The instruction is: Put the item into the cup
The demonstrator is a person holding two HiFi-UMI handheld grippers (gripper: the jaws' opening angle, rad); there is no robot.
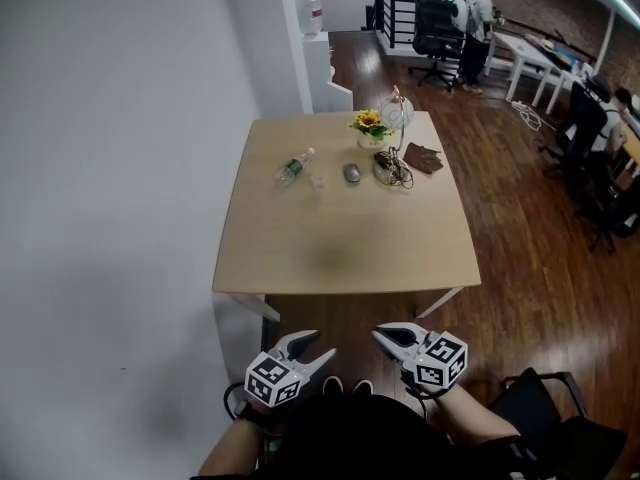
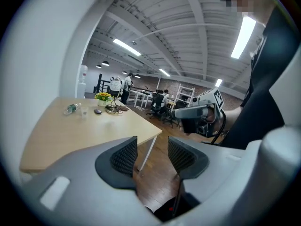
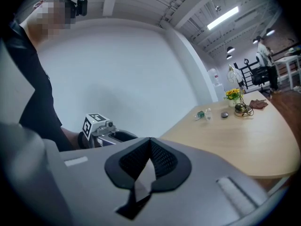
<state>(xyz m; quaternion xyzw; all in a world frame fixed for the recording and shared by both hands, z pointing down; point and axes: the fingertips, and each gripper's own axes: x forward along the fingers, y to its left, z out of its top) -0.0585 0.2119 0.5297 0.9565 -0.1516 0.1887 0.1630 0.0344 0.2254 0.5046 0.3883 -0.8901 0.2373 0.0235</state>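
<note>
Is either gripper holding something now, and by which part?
Nothing is held. The left gripper has its jaws apart and empty; the right gripper has its jaws shut on nothing.

Text: none readable | bottle (image 1: 293, 168) label, well ahead of left gripper (image 1: 320, 344): too small | marker cubes (image 1: 273, 381): patterns only

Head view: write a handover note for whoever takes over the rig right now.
Left gripper: open, empty. Right gripper: shut, empty. Both are held near the body, short of the table.
Clear cup stands at the far end, between a lying bottle and a small grey item.
Done: nothing picked up yet.
Left: pick the item, put it in the cup.
</note>
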